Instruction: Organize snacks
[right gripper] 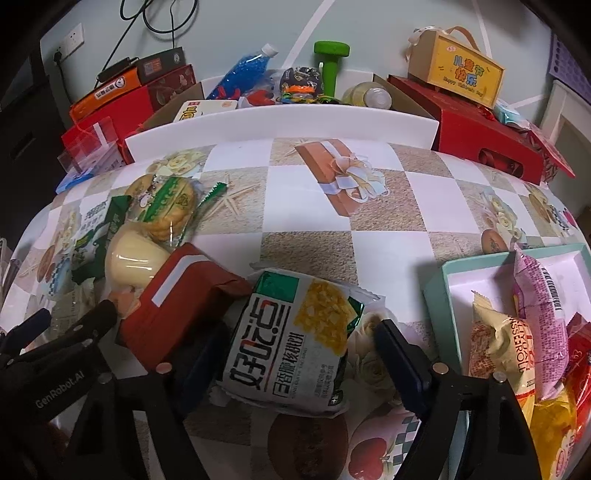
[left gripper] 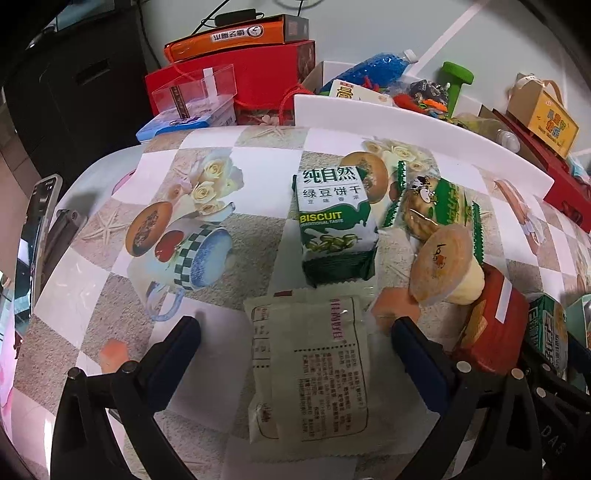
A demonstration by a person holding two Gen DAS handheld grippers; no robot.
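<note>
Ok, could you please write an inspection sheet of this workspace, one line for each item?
Surface: table covered by checked cloth with printed pictures.
Job's things: white packet between the left gripper's fingers; corn packet between the right gripper's fingers; green biscuit packet, pudding cup and red box loose; teal tray already holds packets.
Clutter: blue-filled bottle, green dumbbell, yellow gift box behind the white board.
Grippers: left gripper open; right gripper around the corn packet, contact unclear.
Cables: black wires on the wall.
Surroundings: pale wall, socket.
</note>
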